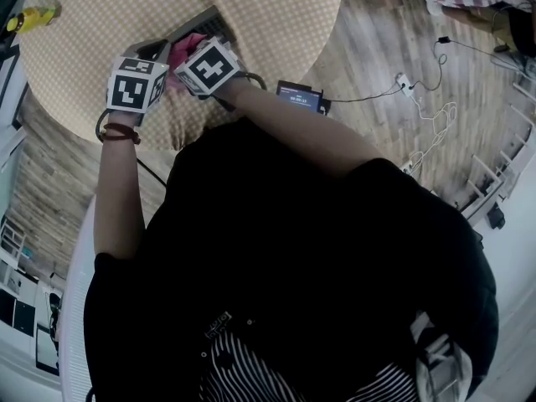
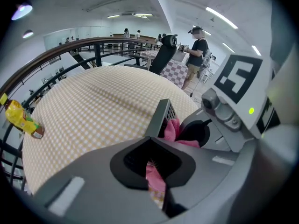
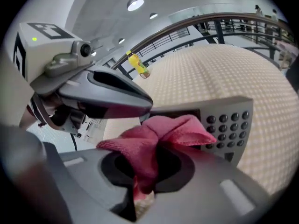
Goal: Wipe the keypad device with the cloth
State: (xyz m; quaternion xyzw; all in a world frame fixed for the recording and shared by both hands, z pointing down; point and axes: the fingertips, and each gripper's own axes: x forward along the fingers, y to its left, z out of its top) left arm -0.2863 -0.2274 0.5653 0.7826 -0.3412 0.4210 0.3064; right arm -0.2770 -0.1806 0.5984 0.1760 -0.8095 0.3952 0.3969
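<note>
The grey keypad device [image 3: 229, 125] is held tilted up off the round checked table [image 1: 167, 7]. My left gripper [image 2: 154, 160] is shut on the device's end, and its dark jaw shows over that end in the right gripper view [image 3: 117, 97]. My right gripper [image 3: 149, 169] is shut on the pink cloth [image 3: 163, 132], which lies bunched against the device's face beside the dark keys. In the head view both grippers [image 1: 155, 53] [image 1: 191, 50] meet at the table's near edge, with the cloth [image 1: 186, 44] between them and the device [image 1: 205, 25] just beyond.
A yellow bottle [image 1: 29, 17] [image 2: 23, 120] lies at the table's far left. A small black screen unit [image 1: 299, 96] with a cable sits by my right forearm. A power strip [image 1: 404, 82] and wires lie on the wooden floor. A railing [image 2: 93, 45] curves behind the table.
</note>
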